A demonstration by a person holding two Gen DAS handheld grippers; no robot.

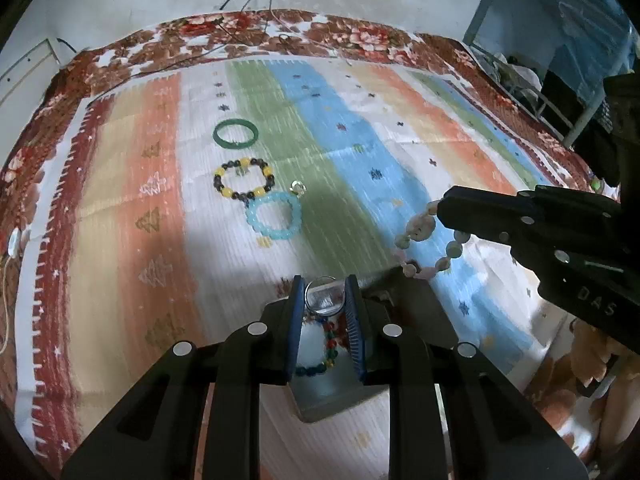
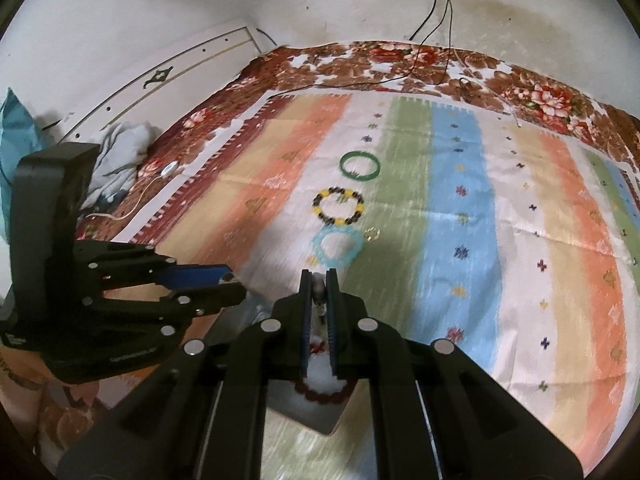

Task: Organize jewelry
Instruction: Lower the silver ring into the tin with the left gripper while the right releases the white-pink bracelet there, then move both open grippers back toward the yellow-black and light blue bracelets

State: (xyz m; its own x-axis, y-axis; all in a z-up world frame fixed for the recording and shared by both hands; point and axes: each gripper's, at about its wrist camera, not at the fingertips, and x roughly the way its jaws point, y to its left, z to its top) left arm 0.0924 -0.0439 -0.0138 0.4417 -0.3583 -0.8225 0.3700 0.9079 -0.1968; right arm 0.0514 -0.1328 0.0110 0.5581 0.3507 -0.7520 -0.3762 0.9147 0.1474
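My left gripper is shut on a clear glass bangle, held above an open box with a multicolour bead bracelet inside. My right gripper is shut on a pale pink stone bracelet, which dangles from its tip in the left wrist view; in the right wrist view only a bead shows between the fingers. On the striped cloth lie a green bangle, a yellow-and-dark bead bracelet, a light blue bead bracelet and a small gold ring.
The box also shows below my right gripper, holding a dark red bead bracelet. A floral blanket borders the striped cloth. Cables run down the wall. Crumpled fabric lies at the left.
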